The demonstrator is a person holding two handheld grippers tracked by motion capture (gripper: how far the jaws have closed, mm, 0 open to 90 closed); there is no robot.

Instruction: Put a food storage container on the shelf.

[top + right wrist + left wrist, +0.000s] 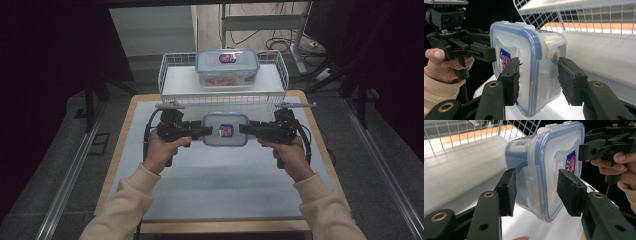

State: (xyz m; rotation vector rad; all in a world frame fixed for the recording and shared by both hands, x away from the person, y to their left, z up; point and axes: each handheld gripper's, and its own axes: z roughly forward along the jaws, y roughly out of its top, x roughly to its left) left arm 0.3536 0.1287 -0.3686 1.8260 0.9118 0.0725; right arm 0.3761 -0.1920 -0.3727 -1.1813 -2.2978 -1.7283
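Observation:
A clear plastic food container (226, 129) with a blue-rimmed lid and a red-and-blue sticker hangs above the white table mat, held by its two short ends. My left gripper (206, 131) is shut on its left end. In the left gripper view the pads (507, 190) clamp the container (549, 165) across lid and base, around the end clip. My right gripper (245, 129) is shut on the right end. In the right gripper view its jaws (540, 80) squeeze the container (524, 57) the same way, and the left gripper shows beyond.
A white wire basket (172, 65) stands at the table's far edge with a second lidded container (227, 67) in it, orange contents inside. A white mat (225, 180) covers the wooden table (120, 150). Dark curtains flank both sides.

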